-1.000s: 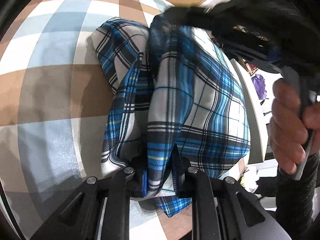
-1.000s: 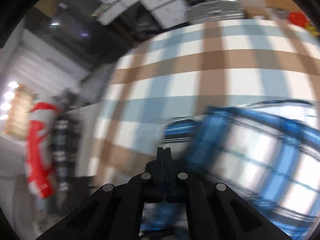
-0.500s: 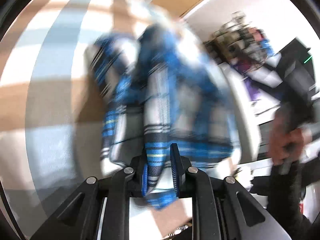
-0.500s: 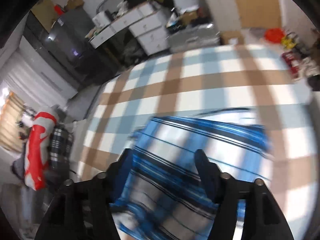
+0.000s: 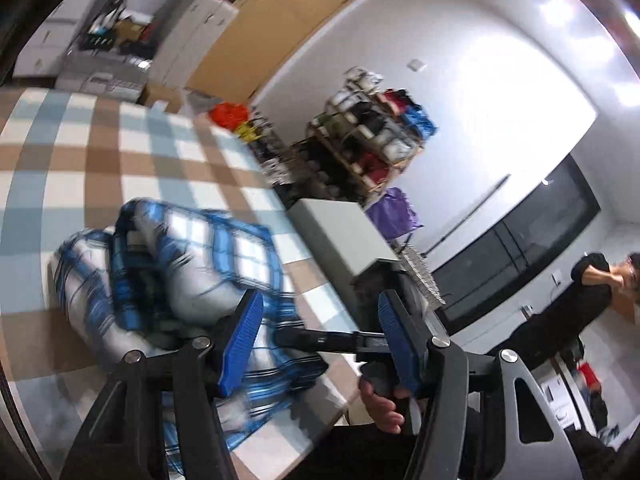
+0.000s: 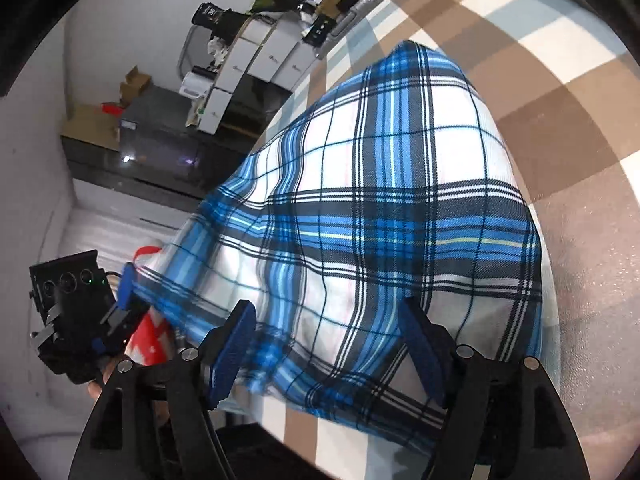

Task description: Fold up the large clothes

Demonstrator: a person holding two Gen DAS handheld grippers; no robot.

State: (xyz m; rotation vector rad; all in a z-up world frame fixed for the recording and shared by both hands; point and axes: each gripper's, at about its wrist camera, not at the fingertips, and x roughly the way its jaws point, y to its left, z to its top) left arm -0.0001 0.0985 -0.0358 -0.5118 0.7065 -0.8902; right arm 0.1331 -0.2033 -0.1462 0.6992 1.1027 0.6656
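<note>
The blue plaid shirt (image 6: 384, 216) lies bunched on the checked tabletop (image 6: 560, 128). The left claw (image 5: 320, 336) has just opened, empty above it; the right claw (image 6: 328, 344), also just opened, straddles the cloth's near edge ungripped.

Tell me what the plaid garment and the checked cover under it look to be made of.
Plaid garment: thin woven cloth, matte, likely cotton; the weave grain shows and it drapes in soft folds. Checked cover: also matte fabric, finely textured, lying flat; fibre unclear.

No legible text anywhere; small marks on white drawer units (image 6: 256, 60) too small to read.
</note>
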